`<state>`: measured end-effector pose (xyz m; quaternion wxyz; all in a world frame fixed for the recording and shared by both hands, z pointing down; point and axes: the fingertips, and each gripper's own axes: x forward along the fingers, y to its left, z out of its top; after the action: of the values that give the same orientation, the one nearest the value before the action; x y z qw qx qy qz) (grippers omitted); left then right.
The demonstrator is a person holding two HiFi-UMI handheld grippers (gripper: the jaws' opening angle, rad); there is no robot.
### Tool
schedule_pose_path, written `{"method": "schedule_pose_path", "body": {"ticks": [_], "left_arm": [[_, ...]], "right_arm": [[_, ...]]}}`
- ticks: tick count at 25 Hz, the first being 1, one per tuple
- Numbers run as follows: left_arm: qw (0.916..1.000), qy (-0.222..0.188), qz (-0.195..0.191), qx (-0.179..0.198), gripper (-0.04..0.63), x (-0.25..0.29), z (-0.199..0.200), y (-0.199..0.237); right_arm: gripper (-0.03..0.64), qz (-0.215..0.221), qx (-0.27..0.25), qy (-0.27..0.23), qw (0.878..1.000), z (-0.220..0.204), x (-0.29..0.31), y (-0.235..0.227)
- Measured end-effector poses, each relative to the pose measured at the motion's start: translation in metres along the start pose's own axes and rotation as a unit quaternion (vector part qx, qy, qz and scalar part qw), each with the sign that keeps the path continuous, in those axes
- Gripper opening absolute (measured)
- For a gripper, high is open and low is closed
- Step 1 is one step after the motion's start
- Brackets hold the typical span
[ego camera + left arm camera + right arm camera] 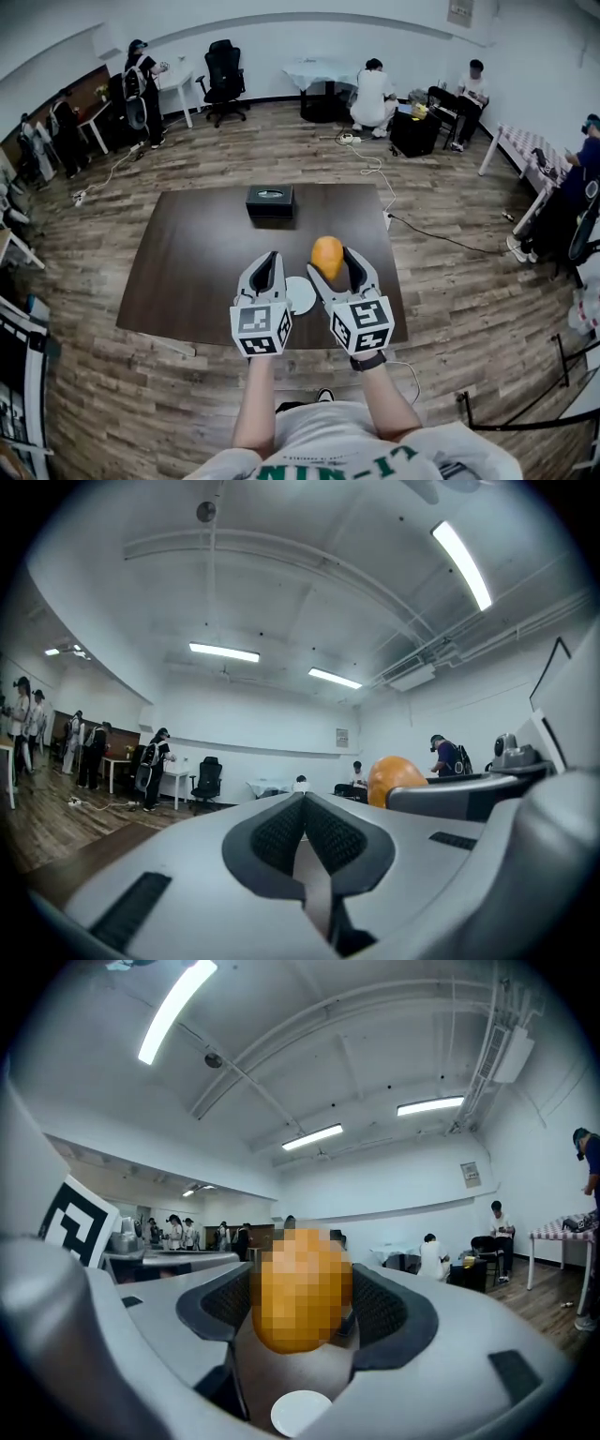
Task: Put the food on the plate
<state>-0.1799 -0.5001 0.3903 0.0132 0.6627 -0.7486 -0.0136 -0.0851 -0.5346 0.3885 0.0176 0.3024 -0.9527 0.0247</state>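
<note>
The only print that shows is the black-and-white square markers on the two cubes and some green letters on the person's white shirt, cut off by the frame edge so they cannot be read whole.

The food [327, 254] is a smooth, rounded orange lump. The right gripper [331, 260] grips it, with a dark pad pressed on each side, and holds it in the air over the table [187, 262], so it is not yet on the plate. The plate [304, 302] is white, round and flat. It lies on the table near its front edge, between the two grippers in the head view and low beneath the food in the right gripper view.

The left gripper [270, 260] is just beside the right one and holds nothing. Its jaws are closed, and the black pads [277, 832], which have a fine dotted grain, meet along a line in the middle. Both grippers have matt grey plastic shells with curved outlines.

The table is a dark brown rectangle with a dull wood-like top. A black box [270, 201] with an oval slot in its lid stands at the far side, well apart from the plate. The floor [441, 281] is made of wood-look planks
</note>
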Motion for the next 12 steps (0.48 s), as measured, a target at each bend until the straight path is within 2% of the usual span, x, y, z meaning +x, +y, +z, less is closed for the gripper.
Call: {"method": "schedule_pose_path", "body": {"ticks": [3,7,12], "left_arm": [[0.9999,0.012,0.004,-0.006,0.012,0.014,-0.021,-0.001],[0.9987,0.041,0.022,-0.023,0.014,0.042,-0.056,0.025],[0.9982,0.05,0.005,-0.033,0.014,0.08,-0.085,0.055]], "right_arm": [[0.328,0.004,0.008,0.006,1.0,-0.011,0.014,-0.02],[0.328,0.033,0.019,0.042,0.998,-0.044,0.052,-0.023],[0.328,0.054,0.027,0.094,0.994,-0.094,0.105,-0.019]]}}
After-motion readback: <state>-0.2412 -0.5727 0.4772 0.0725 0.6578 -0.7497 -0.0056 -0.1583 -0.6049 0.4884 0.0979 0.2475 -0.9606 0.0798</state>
